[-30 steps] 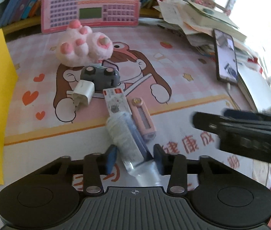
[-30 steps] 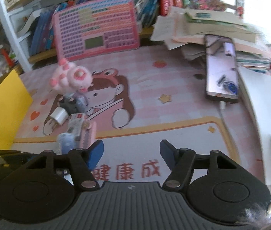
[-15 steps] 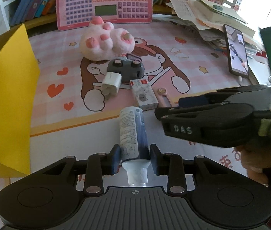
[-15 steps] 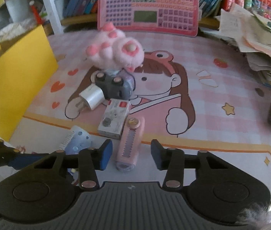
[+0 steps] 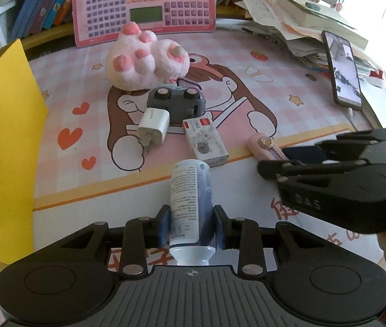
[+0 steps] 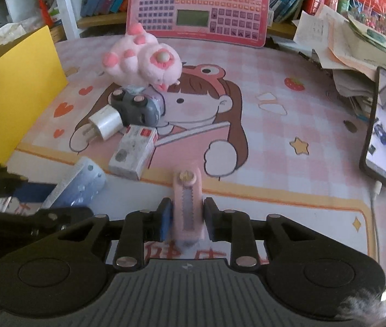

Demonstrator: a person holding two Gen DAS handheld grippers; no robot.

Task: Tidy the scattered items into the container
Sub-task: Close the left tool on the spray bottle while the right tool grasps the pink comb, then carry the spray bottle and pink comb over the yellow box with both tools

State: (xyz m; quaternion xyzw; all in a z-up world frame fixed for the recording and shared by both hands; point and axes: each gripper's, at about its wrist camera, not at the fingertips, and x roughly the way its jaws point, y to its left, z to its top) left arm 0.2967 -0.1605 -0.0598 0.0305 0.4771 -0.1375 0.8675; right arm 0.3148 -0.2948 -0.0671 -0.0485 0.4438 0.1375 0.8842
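My left gripper (image 5: 191, 227) is shut on a blue-and-white tube (image 5: 191, 199), its jaws squeezing in the last bit; the cap points back at the camera. The right gripper (image 6: 186, 218) is closing, with its pads pressing a pink utility knife (image 6: 187, 204) that lies on the mat. The yellow container (image 5: 2, 136) stands at the left edge. On the mat lie a pink plush paw (image 5: 143, 62), a grey toy car (image 5: 176, 103), a white charger (image 5: 153, 125) and a small white box (image 5: 205, 141). The right gripper (image 5: 277, 159) shows from the side in the left wrist view.
A pink toy keyboard (image 5: 143, 2) leans against the bookshelf at the back. A phone (image 5: 343, 70) on a cable and a heap of papers (image 5: 302, 21) fill the right side. The cartoon mat (image 5: 288, 81) has bare room between the items and the phone.
The right gripper swung left over the mat, came down on the pink utility knife and closed around it. The left gripper tightened on the tube, which now sits straight between its pads.
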